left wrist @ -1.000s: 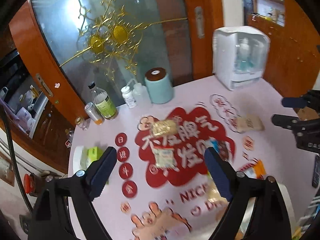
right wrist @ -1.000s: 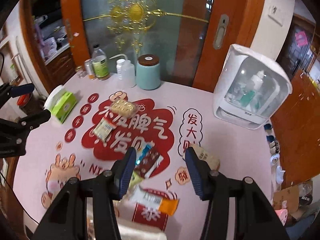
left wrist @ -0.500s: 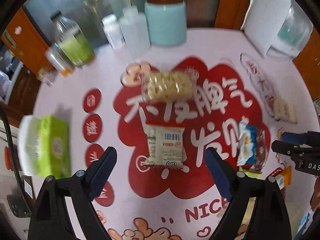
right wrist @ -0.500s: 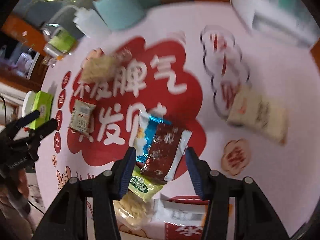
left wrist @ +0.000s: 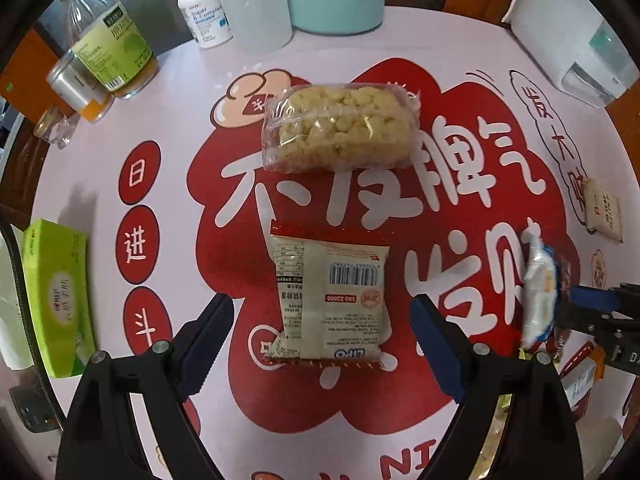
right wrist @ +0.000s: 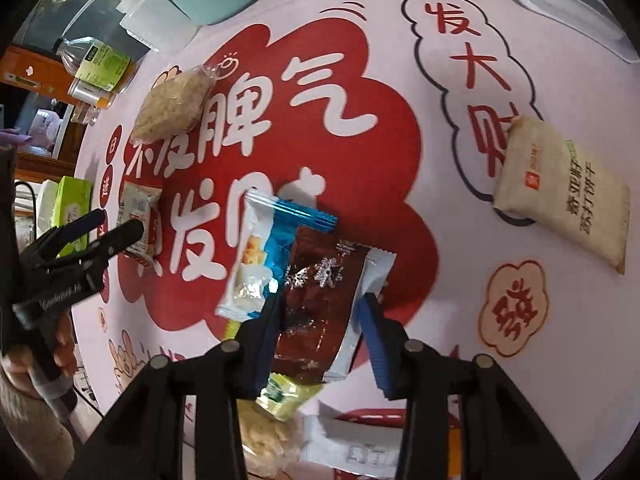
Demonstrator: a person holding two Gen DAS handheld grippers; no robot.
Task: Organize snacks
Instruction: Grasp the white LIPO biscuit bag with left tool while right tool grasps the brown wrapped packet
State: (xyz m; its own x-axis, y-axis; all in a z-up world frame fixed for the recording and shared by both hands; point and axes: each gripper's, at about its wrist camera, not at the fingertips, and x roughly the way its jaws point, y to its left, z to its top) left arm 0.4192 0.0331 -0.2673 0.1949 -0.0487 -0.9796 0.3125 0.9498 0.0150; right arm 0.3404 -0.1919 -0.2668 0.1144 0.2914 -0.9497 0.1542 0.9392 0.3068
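Your left tool (left wrist: 320, 320) hung wide open over the red-edged packet (left wrist: 328, 294), one finger on each side and neither touching it. That packet lay flat on the surface (left wrist: 180, 120), back face up, its long axis running away from you along the tool's line; the barcode and print read upside down, with the blue logo at the near end. Just beyond it, apart from it, sat the clear-wrapped puffed block (left wrist: 340, 128), a pale yellow lumpy brick with its long axis across your view.

Your right tool (right wrist: 320, 300) was open too, its fingers straddling the near end of the brown packet (right wrist: 324, 308). I could not tell whether either finger touched the foil. That packet was dark brown with silver snowflakes and white crimped ends, its long axis pointing away and slightly right. It overlapped the blue-and-white packet (right wrist: 256, 264), which lay to its left, tilted, with a shiny blue crimp at the far end.

Below the fingers, a yellow-green packet (right wrist: 284, 396) and a white wrapper (right wrist: 352, 448) were mostly hidden by the tool body and cut off. The beige biscuit pouch (right wrist: 560, 192) lay well apart to the right, angled. In the left view its print was too small to read, and the blue-and-white packet was blurred.
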